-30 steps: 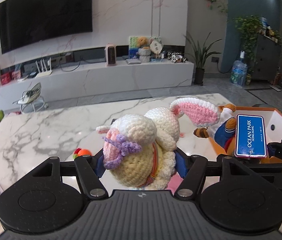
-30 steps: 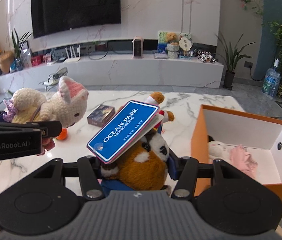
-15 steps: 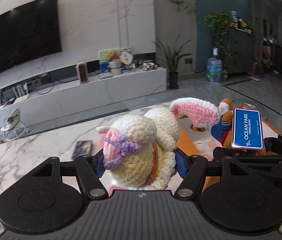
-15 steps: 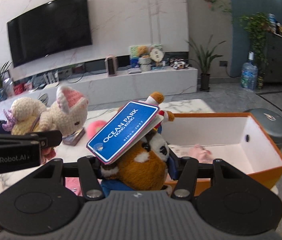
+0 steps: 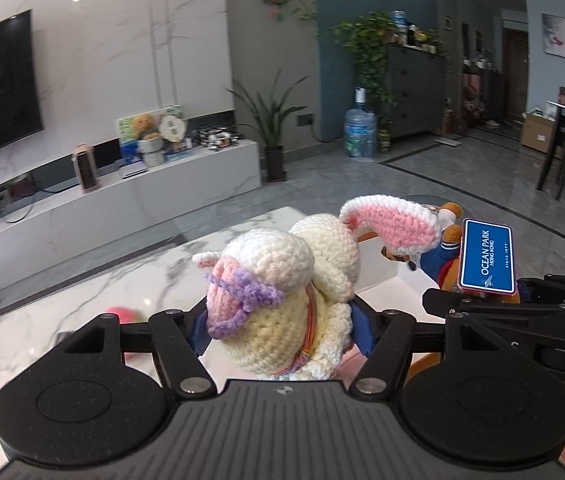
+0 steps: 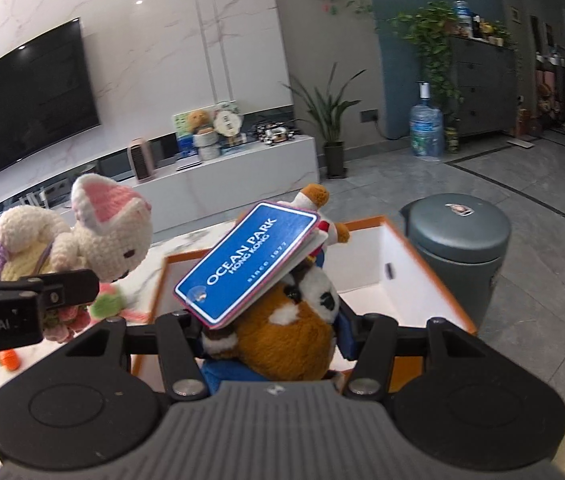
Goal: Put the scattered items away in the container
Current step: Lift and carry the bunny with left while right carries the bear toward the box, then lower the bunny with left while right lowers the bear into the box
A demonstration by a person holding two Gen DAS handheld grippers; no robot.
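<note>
Left wrist view: a crocheted bunny point(image 5: 282, 300) is clamped between the blue pads of the left gripper point(image 5: 280, 328), its body squeezed from both sides and its pink-lined ear thrown out to the right. Its face is turned away and cannot be seen from this side; in the right wrist view the face and one ear are shown at the left edge, above the black bar of the left gripper. The bunny's lower half is hidden behind the gripper body.

Right wrist view: a brown plush toy point(image 6: 286, 328) is pinched by the right gripper point(image 6: 272, 330), held over the orange box point(image 6: 414, 252) with its white inside. Much of the plush is covered by a blue Ocean Park tag point(image 6: 246, 264) lying across its head, so its face is only partly made out. The box floor is largely blocked by the plush and gripper; its near wall is cut off below. A grey bin point(image 6: 458, 240) is seen just beyond the box. On the marble table point(image 5: 94, 280), a pink object point(image 5: 122, 314) is half hidden behind the left finger linkage and cannot be identified.
</note>
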